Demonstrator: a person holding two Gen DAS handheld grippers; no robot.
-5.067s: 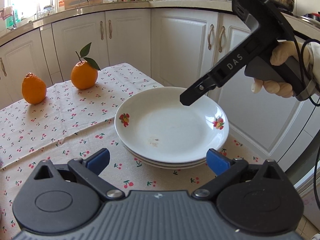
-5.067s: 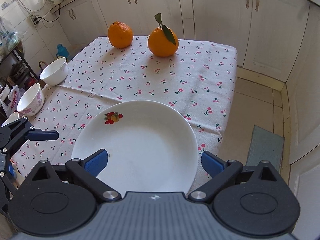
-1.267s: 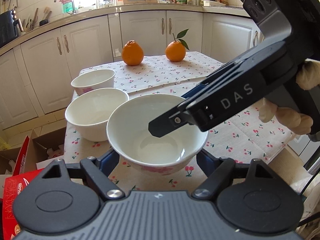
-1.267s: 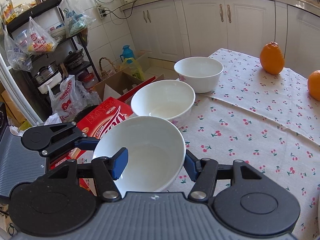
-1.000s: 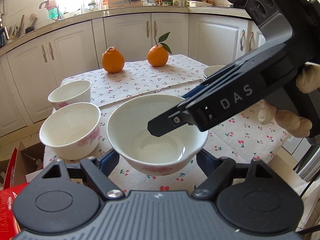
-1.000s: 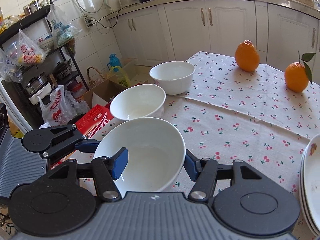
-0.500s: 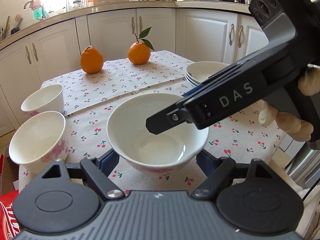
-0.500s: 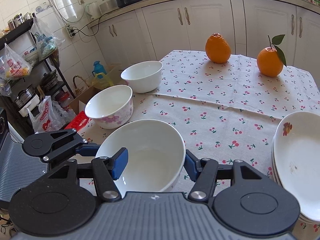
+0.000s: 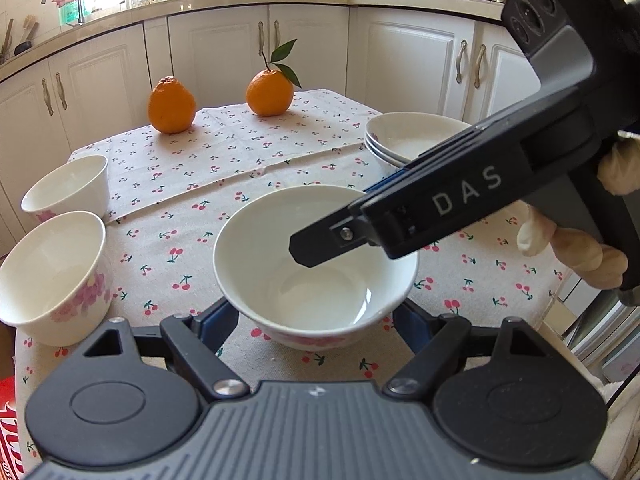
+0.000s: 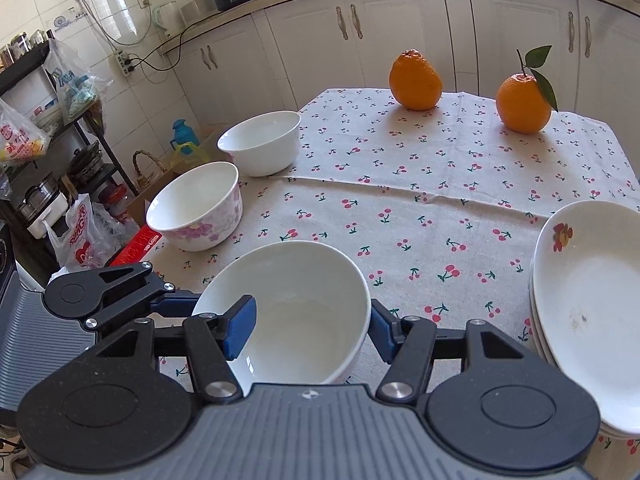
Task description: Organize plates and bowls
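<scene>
A white bowl with pink flowers [image 9: 316,272] is held above the cherry-print tablecloth [image 9: 240,148]. My left gripper [image 9: 316,322] has its blue pads on the bowl's two outer sides. My right gripper [image 10: 310,326] clamps the bowl's [image 10: 292,312] right wall, one pad inside and one outside. Two more white bowls [image 10: 196,210] [image 10: 262,142] stand at the table's left edge. A stack of white plates [image 10: 592,300] lies at the right edge; it also shows in the left wrist view [image 9: 412,138].
Two oranges [image 10: 416,80] [image 10: 520,104] sit at the far side of the table. White kitchen cabinets [image 10: 384,28] stand behind. Bags, a shelf rack [image 10: 48,152] and a red box [image 10: 136,246] crowd the floor left of the table.
Both grippers have carried the bowl rightward over the table, away from the two other bowls and toward the plate stack. More of the plate stack has come into view.
</scene>
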